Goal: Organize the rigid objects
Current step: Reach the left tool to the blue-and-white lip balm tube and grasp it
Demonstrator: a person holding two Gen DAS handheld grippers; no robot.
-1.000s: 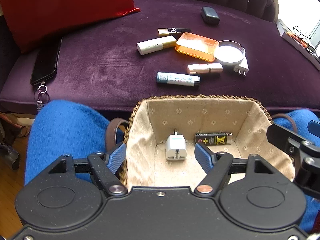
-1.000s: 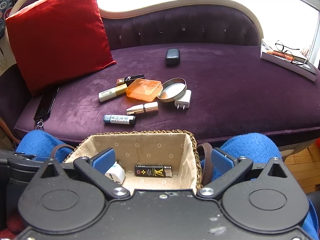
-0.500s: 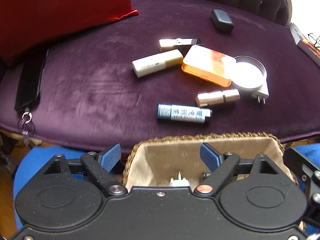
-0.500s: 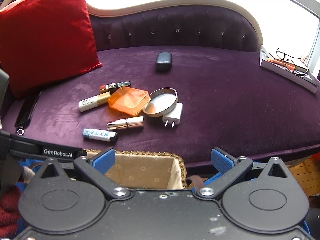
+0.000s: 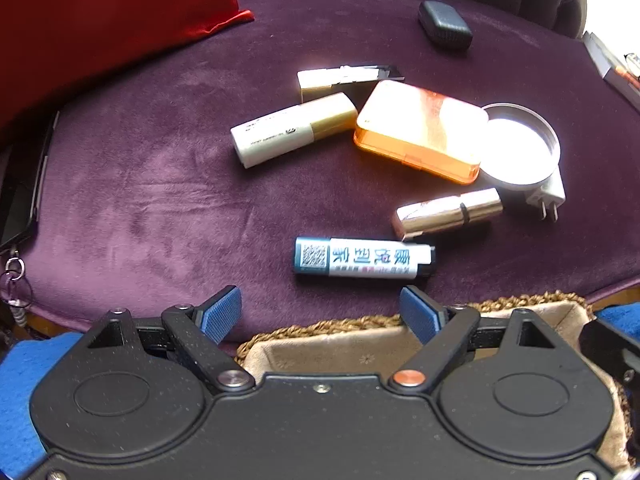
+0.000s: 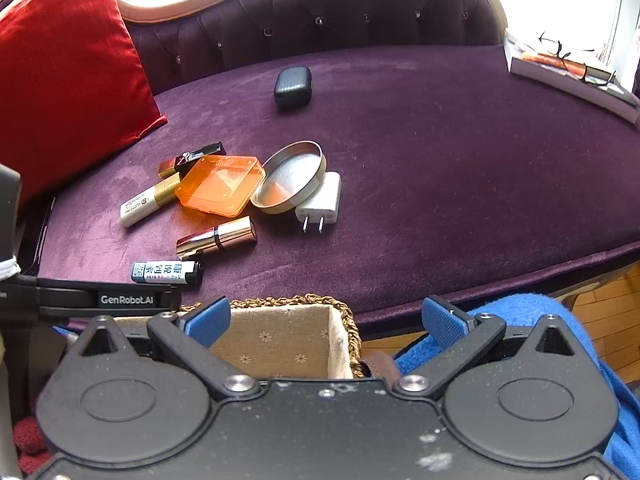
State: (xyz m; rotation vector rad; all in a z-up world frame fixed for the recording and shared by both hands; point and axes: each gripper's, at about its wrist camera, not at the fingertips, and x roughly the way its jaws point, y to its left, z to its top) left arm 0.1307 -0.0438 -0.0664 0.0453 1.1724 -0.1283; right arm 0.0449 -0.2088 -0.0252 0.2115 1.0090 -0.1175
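Small items lie on the purple sofa seat: a blue-and-white lighter (image 5: 364,258) (image 6: 166,272), a rose-gold lipstick (image 5: 448,213) (image 6: 216,237), an orange plastic box (image 5: 420,130) (image 6: 221,184), a white-and-gold tube (image 5: 292,129) (image 6: 150,199), a round metal tin (image 5: 518,144) (image 6: 290,176) leaning on a white plug charger (image 6: 320,202), a black-and-gold lipstick box (image 5: 348,78) (image 6: 190,158) and a black case (image 5: 444,24) (image 6: 293,86). A woven basket (image 5: 352,326) (image 6: 280,344) sits in front. My left gripper (image 5: 320,312) is open, just short of the lighter. My right gripper (image 6: 326,320) is open over the basket's right edge.
A red cushion (image 6: 60,72) leans at the left back. A black phone with a key ring (image 5: 20,184) lies at the seat's left edge. Glasses on a book (image 6: 572,66) sit at the far right. A blue blanket (image 6: 520,320) lies below the seat edge.
Both grippers have risen and moved forward from over the basket toward the sofa seat. The basket's inside with the white adapter and black lighter has dropped out of sight. Both stay open.
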